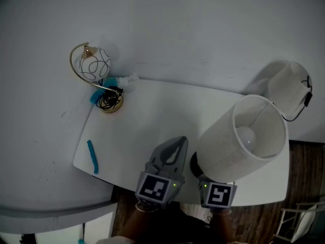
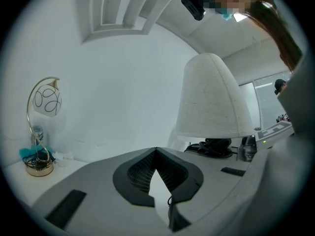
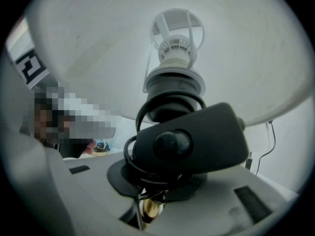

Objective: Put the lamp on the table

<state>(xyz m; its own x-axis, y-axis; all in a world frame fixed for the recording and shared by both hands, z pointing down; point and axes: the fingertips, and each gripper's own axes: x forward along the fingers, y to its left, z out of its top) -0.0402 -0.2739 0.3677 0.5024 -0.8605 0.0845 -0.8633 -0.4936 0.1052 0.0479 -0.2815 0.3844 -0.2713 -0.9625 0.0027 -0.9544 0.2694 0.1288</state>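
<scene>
Right gripper is pinching the tilted lamp by its brass stem over the table's near right edge; left gripper, jaws pressed together, is hovering alongside.

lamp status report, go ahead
Left gripper shut, empty. Right gripper shut on lamp, above table, near edge. Small lamp at far left corner, not in the way.
</scene>
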